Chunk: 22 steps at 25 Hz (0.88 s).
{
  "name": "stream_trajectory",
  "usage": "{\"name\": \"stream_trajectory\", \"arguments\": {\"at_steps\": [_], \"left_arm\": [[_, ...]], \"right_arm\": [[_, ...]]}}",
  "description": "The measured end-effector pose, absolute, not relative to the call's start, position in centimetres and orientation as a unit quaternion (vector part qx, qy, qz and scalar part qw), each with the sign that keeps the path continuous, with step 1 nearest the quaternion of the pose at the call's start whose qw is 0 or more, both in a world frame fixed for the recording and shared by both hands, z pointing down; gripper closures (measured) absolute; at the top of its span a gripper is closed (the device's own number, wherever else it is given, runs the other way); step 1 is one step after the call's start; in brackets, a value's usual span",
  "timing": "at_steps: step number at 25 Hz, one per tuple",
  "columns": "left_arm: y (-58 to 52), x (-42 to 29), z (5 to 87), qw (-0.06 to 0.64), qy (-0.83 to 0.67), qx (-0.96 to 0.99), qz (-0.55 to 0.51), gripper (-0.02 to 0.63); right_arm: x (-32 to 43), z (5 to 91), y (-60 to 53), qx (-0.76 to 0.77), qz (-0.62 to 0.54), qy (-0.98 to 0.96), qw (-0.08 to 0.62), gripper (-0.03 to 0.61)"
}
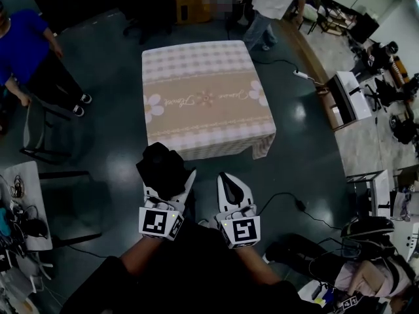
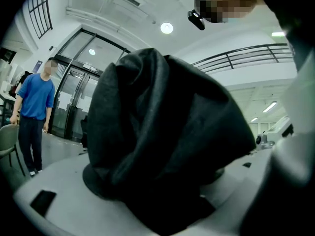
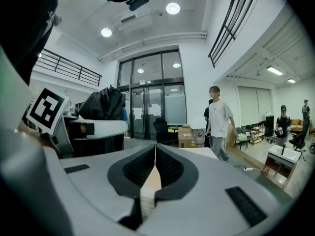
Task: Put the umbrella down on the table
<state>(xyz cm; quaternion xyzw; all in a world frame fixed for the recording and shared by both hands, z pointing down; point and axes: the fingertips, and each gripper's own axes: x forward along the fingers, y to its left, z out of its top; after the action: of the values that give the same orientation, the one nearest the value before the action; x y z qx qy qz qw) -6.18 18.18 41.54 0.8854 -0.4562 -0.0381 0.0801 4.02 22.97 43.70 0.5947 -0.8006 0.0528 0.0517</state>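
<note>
Open floor (image 1: 308,162) up to table (image 1: 207,97), chair (image 1: 29,133) at left

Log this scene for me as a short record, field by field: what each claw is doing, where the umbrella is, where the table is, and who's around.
left claw: shut on the umbrella
right claw: shut, nothing in it
umbrella: black, folded, held up short of the table's near edge, not yet on it
table: straight ahead, under a patterned cloth
people: person in blue at left; person in white beyond the table
</note>
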Motion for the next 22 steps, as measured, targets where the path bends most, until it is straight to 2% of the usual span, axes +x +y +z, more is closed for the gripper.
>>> {"name": "stream_trajectory", "arguments": {"at_steps": [12, 22], "left_arm": [[3.9, -9.6, 40.9, 0.087, -0.437, 0.894, -0.049, 0.241], [-1.3, -10.7, 42.2, 0.112, -0.411, 0.904, -0.042, 0.239]], "right_arm": [[0.3, 41.1, 7.2, 0.600, 0.028, -0.797, 0.064, 0.561], [-2.4, 40.6, 1.4, 0.600, 0.028, -0.796, 0.072, 0.561]]}}
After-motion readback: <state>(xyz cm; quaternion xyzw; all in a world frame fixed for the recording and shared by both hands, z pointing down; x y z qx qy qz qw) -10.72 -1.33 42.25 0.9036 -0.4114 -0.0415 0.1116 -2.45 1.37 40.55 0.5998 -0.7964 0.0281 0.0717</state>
